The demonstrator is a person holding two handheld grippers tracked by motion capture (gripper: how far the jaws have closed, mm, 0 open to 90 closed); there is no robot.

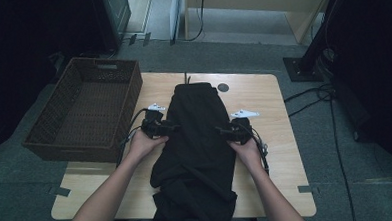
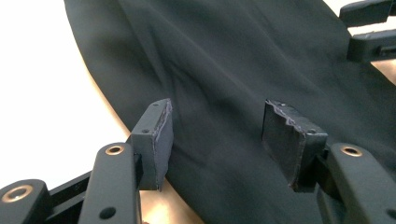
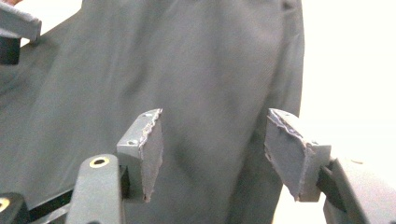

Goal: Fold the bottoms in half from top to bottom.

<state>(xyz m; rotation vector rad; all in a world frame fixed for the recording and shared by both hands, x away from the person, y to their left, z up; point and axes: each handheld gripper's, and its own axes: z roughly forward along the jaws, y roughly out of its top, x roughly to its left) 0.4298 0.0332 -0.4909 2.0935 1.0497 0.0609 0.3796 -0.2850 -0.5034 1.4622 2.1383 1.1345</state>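
Black trousers [image 1: 195,140] lie lengthwise down the middle of the light wooden table [image 1: 274,117], the waistband at the far end and the crumpled legs spilling over the near edge toward the person. Left gripper [image 1: 172,126] sits at the garment's left edge about halfway along, its jaws spread apart with nothing pinched between them; in the left gripper view the two pads [image 2: 159,140] stand wide over smooth dark cloth without pressing it. Right gripper [image 1: 221,131] is at the opposite edge, facing inward, and its jaws likewise gape with only fabric lying beyond them, as the right gripper view shows. Each hand [image 1: 144,143] wraps its tool from behind, forearms coming in from the near side. To the left of the table a brown wicker basket [image 1: 45,132] stands, well apart from the trousers.
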